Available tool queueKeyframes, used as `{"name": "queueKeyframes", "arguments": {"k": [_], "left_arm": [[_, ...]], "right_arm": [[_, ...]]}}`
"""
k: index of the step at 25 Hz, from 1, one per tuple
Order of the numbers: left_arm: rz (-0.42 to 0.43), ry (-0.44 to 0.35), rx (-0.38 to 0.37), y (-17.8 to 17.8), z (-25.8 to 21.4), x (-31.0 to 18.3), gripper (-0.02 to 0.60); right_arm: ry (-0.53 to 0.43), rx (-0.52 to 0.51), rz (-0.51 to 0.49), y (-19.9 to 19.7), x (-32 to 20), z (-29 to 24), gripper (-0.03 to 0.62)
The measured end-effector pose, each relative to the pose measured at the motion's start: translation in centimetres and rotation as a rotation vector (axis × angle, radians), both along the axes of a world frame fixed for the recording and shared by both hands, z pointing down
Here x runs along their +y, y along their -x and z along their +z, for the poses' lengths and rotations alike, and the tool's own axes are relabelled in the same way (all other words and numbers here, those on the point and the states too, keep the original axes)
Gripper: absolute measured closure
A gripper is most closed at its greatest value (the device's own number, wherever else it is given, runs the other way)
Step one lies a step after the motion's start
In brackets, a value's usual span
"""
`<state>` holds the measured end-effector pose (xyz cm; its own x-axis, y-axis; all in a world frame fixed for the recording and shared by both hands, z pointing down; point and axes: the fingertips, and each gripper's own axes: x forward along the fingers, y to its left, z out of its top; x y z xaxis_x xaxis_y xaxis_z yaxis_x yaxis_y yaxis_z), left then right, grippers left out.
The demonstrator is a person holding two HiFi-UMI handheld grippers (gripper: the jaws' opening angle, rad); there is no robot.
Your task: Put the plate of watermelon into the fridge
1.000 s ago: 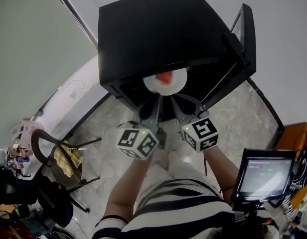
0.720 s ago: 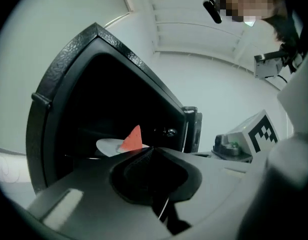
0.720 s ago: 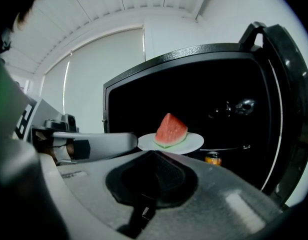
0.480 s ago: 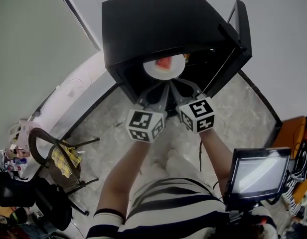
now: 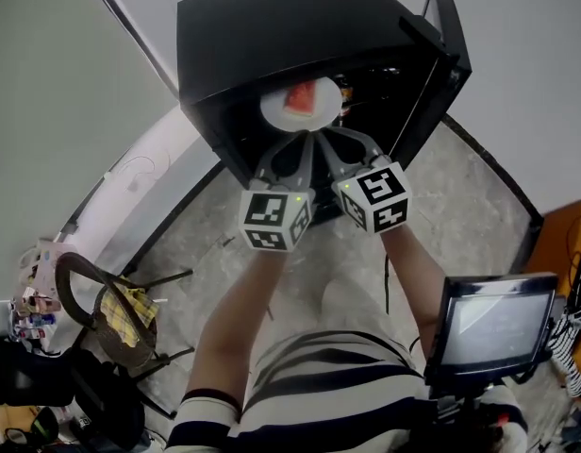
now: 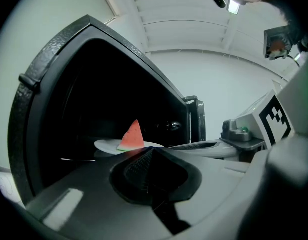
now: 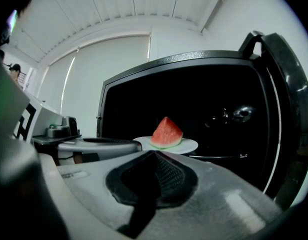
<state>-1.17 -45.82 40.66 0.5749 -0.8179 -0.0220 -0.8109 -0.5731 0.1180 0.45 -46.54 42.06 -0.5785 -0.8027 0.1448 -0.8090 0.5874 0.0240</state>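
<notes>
A white plate [image 5: 289, 109] carrying a red watermelon wedge [image 5: 301, 96] is held level at the mouth of the black fridge [image 5: 272, 36]. My left gripper [image 5: 292, 142] is shut on the plate's near rim, and my right gripper [image 5: 323, 140] is shut on the same rim just beside it. In the left gripper view the plate [image 6: 108, 145] and wedge [image 6: 132, 136] sit just past my shut left gripper [image 6: 148, 150], against the dark interior. The right gripper view shows the plate [image 7: 186, 145] and wedge [image 7: 166, 132] beyond my shut right gripper [image 7: 153, 153].
The fridge door [image 5: 444, 36] stands open to the right, with small items [image 5: 349, 92] on a shelf inside. A chair with a yellow cloth [image 5: 121, 310] is at the left on the marble floor. A monitor [image 5: 489, 330] stands at the lower right.
Both grippers have carried the plate forward, from just outside the fridge's front edge into its opening. The person has leaned closer to the fridge.
</notes>
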Motion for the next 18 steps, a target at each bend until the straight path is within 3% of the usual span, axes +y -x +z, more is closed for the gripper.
{"name": "queueKeyframes", "arguments": {"k": [11, 18], "left_arm": [[0.009, -0.069, 0.018, 0.1, 0.0, -0.7, 0.581], [-0.034, -0.069, 0.028, 0.4, 0.0, -1.4, 0.581]], "right_arm": [[-0.077, -0.041, 0.039, -0.4, -1.0, -0.1, 0.597], [-0.097, -0.07, 0.094, -1.8, -2.4, -0.9, 0.596]]}}
